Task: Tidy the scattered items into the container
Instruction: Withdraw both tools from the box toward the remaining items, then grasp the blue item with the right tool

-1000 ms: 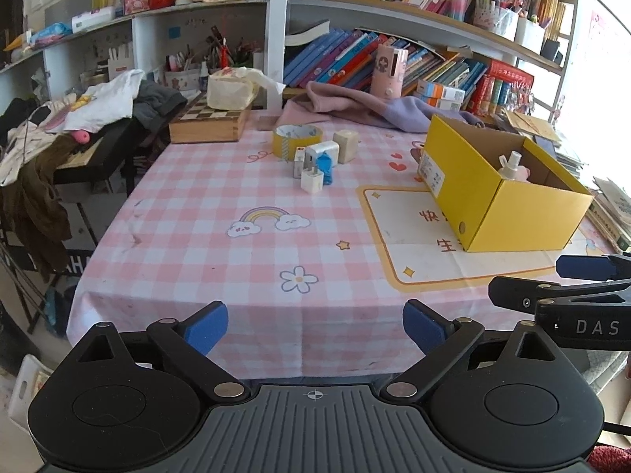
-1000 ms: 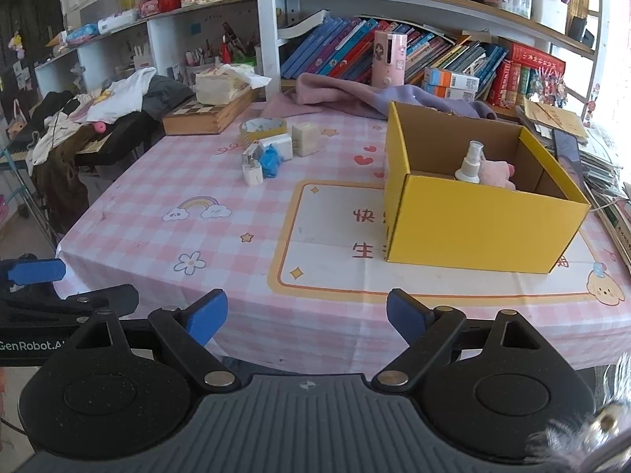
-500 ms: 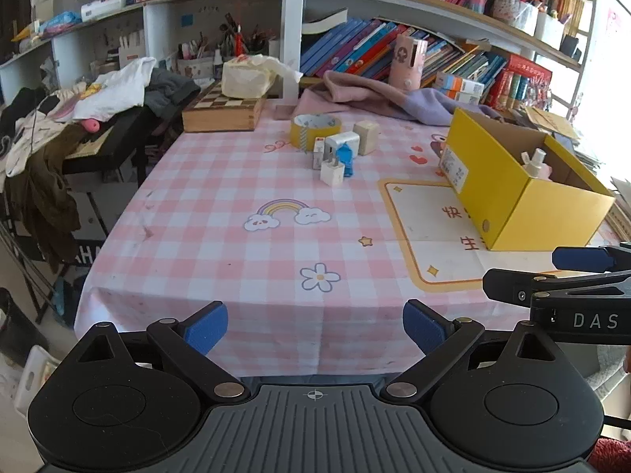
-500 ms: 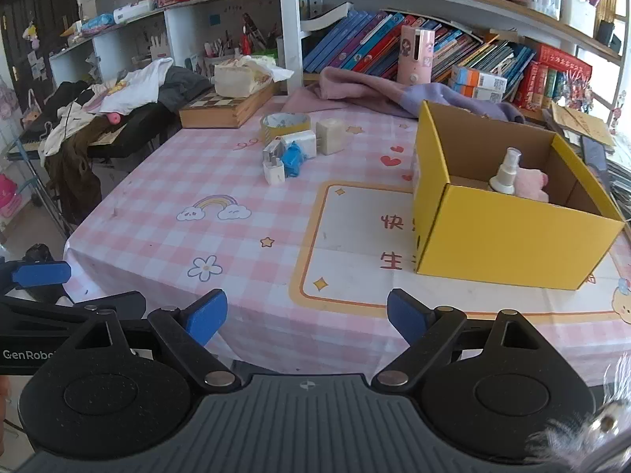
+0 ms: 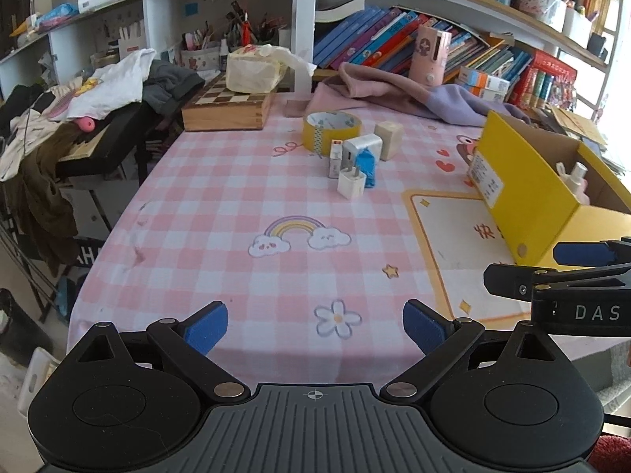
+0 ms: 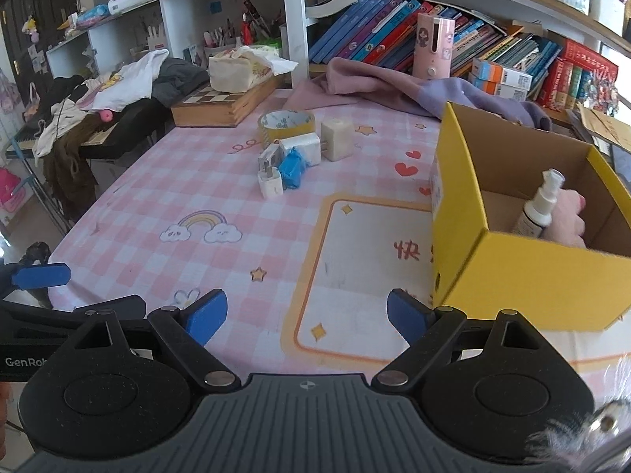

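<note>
A cluster of small items sits mid-table: a yellow tape roll (image 5: 331,131) (image 6: 286,123), white charger plugs (image 5: 351,183) (image 6: 270,183), a blue crumpled item (image 5: 365,164) (image 6: 291,168) and a cream cube (image 5: 388,138) (image 6: 336,138). The yellow cardboard box (image 5: 528,193) (image 6: 520,272) stands at the right, holding a white spray bottle (image 6: 538,207) and a pink item (image 6: 566,216). My left gripper (image 5: 315,325) is open and empty over the near table edge. My right gripper (image 6: 305,315) is open and empty, near the box's front left corner. Each gripper shows in the other's view.
The table has a pink checked cloth (image 5: 244,205) with a yellow-bordered mat (image 6: 366,252). A wooden chess box (image 5: 226,108) with a tissue pack, a pink-purple cloth (image 5: 398,90) and bookshelves stand at the back. Clothes lie on a keyboard at the left (image 5: 90,118).
Both grippers have moved forward toward the table, so the items and box look nearer. Both stayed open and empty.
</note>
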`<state>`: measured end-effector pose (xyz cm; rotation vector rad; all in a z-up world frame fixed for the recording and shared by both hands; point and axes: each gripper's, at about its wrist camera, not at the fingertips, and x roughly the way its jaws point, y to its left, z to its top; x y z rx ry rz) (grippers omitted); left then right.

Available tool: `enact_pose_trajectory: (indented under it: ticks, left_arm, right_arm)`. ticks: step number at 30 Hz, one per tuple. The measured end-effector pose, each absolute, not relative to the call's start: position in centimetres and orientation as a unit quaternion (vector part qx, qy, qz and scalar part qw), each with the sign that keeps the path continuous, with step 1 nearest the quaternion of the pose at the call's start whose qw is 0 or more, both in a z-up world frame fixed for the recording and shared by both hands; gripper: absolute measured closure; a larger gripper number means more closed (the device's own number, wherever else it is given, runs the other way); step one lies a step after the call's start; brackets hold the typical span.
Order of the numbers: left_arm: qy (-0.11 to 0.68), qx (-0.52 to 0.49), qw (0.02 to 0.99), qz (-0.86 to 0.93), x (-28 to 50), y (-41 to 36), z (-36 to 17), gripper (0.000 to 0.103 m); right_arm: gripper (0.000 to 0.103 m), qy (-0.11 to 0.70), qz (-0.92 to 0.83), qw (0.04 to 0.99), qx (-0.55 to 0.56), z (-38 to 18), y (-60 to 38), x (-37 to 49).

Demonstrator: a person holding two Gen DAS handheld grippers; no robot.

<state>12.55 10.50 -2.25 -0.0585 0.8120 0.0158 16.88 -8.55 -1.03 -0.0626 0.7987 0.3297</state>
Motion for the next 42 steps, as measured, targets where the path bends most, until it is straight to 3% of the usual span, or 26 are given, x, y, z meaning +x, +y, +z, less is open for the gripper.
enact_pose_trajectory:
  ticks: [19, 27, 34, 40, 42]
  left_arm:
    - [0.388, 0.007, 0.922, -0.001, 19.7, 10.5, -2.7, 0.006]
    - [0.367, 0.032, 0.929, -0.02, 22.9, 10.1, -3.1, 0.006]
    - [0.378, 0.035, 0.925, -0.026, 25.1, 10.5, -3.9, 0.007]
    - [0.369, 0.022, 0.927, -0.061, 26.7, 10.5, -4.3, 0.007]
    - [0.37, 0.028, 0.926, -0.076, 27.3, 10.2, -4.5, 0.015]
  right_arm:
    - [0.018, 0.384, 0.172, 0.907, -0.012, -1.3, -7.2, 26.2]
    - [0.03, 0.406, 0.189, 0.894, 0.02, -1.8, -5.8, 31.1]
    - [0.051, 0.438, 0.183, 0.879, 0.051, -3.3, -4.1, 36.0]
    - [0.06, 0.467, 0.182, 0.862, 0.076, -5.0, -3.1, 39.7]
    - [0.061, 0.478, 0.185, 0.855, 0.077, -5.7, -2.6, 40.7]
